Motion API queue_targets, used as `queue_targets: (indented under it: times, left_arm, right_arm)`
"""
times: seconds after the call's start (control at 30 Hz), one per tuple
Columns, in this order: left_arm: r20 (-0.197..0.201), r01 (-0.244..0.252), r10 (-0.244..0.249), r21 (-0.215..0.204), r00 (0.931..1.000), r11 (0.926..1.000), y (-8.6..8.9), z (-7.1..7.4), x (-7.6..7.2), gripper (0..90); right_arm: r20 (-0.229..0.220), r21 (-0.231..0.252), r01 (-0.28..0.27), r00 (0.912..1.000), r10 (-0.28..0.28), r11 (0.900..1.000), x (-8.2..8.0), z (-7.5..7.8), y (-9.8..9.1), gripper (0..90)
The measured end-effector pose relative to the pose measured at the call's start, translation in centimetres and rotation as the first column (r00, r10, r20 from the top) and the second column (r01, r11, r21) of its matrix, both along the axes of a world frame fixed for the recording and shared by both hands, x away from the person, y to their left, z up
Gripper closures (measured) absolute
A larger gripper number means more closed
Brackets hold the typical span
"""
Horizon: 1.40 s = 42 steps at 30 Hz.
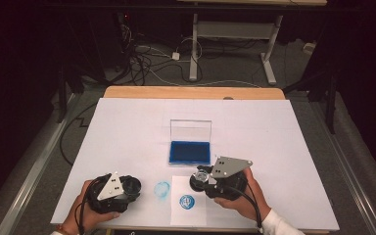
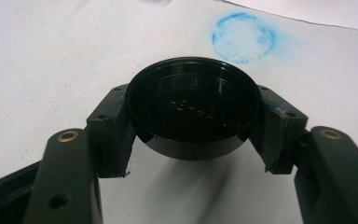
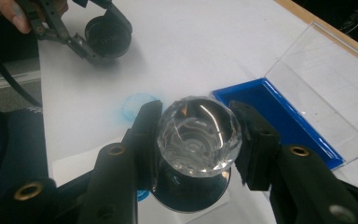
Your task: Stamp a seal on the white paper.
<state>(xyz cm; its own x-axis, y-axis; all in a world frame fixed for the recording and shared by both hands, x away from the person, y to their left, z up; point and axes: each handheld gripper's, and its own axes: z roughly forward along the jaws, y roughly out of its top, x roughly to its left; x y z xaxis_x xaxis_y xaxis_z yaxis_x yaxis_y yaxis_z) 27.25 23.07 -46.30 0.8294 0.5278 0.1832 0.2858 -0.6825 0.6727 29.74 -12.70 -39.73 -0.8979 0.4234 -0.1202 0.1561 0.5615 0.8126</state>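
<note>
Clamping a round black cap (image 2: 193, 109) between its jaws, the left gripper (image 1: 116, 188) sits low by the table's near edge, its hand (image 1: 85, 215) just off the white sheet (image 1: 127, 127) covering the table (image 1: 191, 92). In the left gripper view the cap faces the camera hollow side up, pinched at both flanks, with bare white sheet beneath it. Beyond and to the right of the cap lies a round blue smudge (image 1: 162, 189) printed straight onto the sheet.

Right of that smudge lies a small paper slip (image 1: 188, 208), its near end reaching the sheet's near edge, and on it a crisp blue round stamp print (image 1: 186, 201). The right gripper (image 1: 210, 178) hovers at the slip's far right corner, jaws clamped on a stamp (image 3: 198, 135) with a clear faceted knob; the right gripper view shows the knob squeezed between both pads and a dark round base below it, above the slip.

Just beyond the slip stands the blue ink pad (image 1: 189, 152), its clear lid (image 1: 190, 130) raised upright at the back. The stamp is close to the pad's near right corner but apart from it.

Past the lid, and to the left and right of the pad, the sheet lies bare to its edges; at the far end a strip of wooden table shows
</note>
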Motion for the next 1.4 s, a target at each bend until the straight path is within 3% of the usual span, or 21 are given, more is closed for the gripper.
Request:
queue_targets:
  times: [0.47, 1.4]
  left_arm:
    - [-0.012, 0.004, -0.004, -0.009, 0.9999, 1.0000, 0.0, -0.2, 0.3, 36.5]
    - [-0.024, 0.010, -0.010, -0.011, 0.9996, 0.9999, 0.0, -0.4, 0.4, 36.5]
  right_arm:
    - [0.007, 0.024, 0.043, 0.9991, -0.043, 0.9988, 0.8, 0.6, -1.2, 57.0]
    - [0.019, 0.046, 0.052, 0.9984, -0.053, 0.9976, 1.1, 1.1, -1.4, 57.1]
